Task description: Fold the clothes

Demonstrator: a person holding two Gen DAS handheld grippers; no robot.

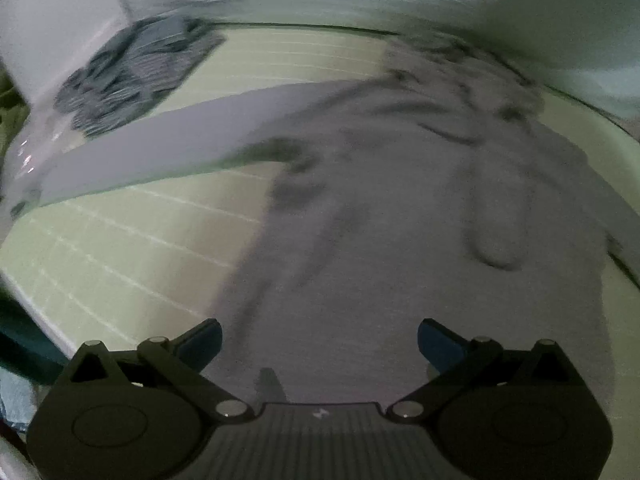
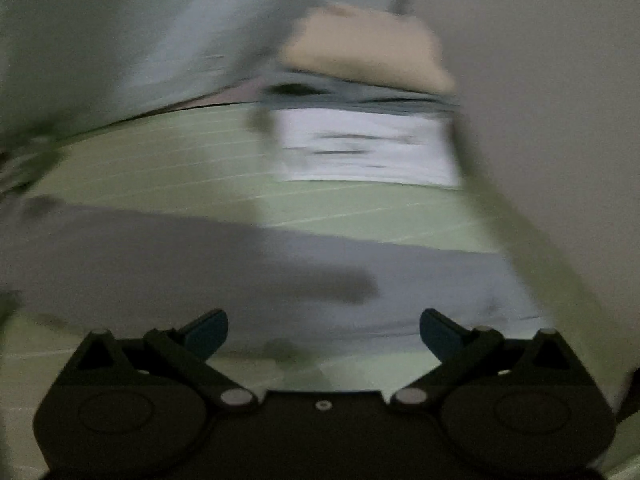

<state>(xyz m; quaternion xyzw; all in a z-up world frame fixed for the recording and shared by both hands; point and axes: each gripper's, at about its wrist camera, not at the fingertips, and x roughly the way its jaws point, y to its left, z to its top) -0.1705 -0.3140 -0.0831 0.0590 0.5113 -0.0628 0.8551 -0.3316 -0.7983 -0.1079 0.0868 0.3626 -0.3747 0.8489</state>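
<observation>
Grey shirt (image 1: pixel 400 220) is spread on green mat (image 1: pixel 120 248); left gripper (image 1: pixel 320 340) and right gripper (image 2: pixel 324 332) are held released above it, possibly near folded clothes (image 2: pixel 368 100), blurred.

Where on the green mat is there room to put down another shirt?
Bare green mat shows left of the grey shirt, below its long sleeve. Another strip lies between the shirt and the folded pile. The far corner is crowded by a dark patterned garment.

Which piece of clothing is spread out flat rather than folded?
The grey long-sleeved shirt, sleeve stretched sideways across the green mat; the dark patterned garment behind is folded.
</observation>
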